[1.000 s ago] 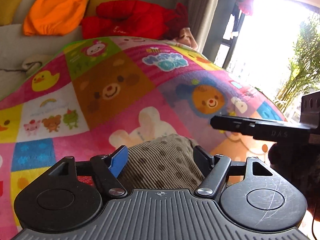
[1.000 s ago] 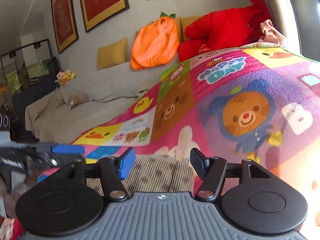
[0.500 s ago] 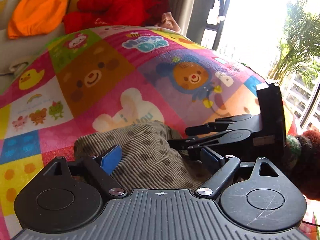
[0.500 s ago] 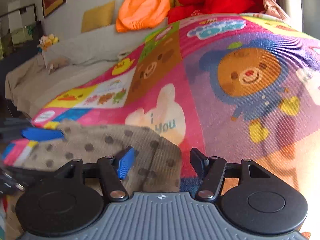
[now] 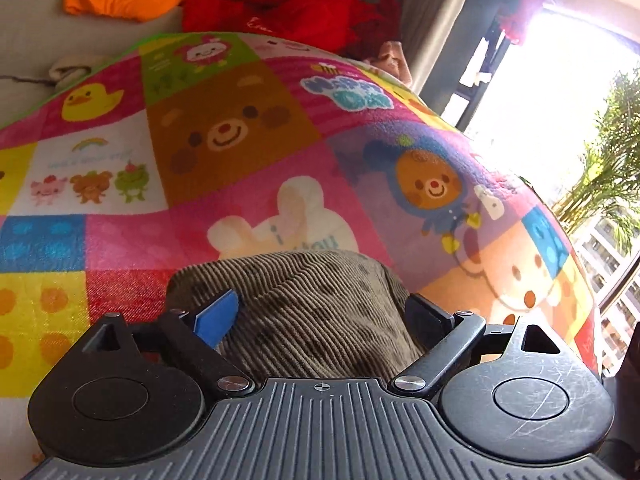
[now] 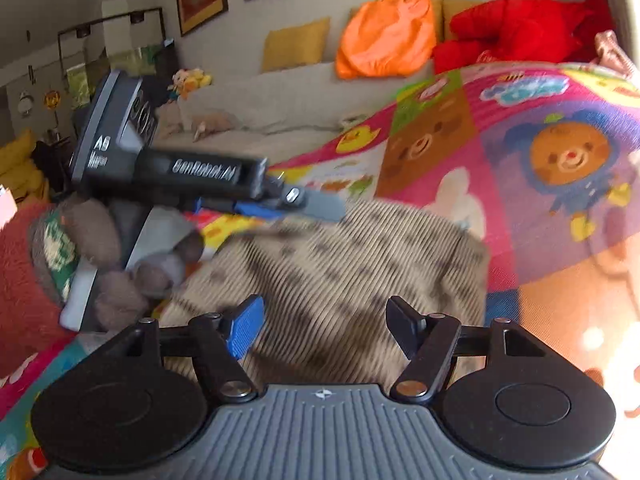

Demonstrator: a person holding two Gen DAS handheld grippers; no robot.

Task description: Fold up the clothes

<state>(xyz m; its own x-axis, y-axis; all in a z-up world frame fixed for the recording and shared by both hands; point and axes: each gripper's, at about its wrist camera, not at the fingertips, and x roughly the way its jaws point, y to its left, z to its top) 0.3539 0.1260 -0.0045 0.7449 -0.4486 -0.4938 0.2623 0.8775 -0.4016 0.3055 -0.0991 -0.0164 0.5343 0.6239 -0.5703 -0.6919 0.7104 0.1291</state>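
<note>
A brown ribbed garment with dark dots (image 5: pixel 316 304) lies folded on the colourful cartoon blanket (image 5: pixel 240 136). My left gripper (image 5: pixel 324 312) is open, its jaws wide apart just above the garment's near part. In the right wrist view the same garment (image 6: pixel 352 264) lies ahead, blurred by motion. My right gripper (image 6: pixel 324 324) is open and empty over the garment's near edge. The left gripper (image 6: pixel 304 204) shows there from the side, its fingers over the garment's far left edge.
An orange cushion (image 6: pixel 384 36), a red plush (image 6: pixel 516 32) and yellow pillows (image 6: pixel 296 44) lie at the head of the bed. A person's furry sleeve and hand (image 6: pixel 80 256) are at left. A bright window with plants (image 5: pixel 592 120) is at right.
Both grippers have pulled back and risen from the garment. The right gripper has left the left wrist view. The garment now lies in a more compact folded shape.
</note>
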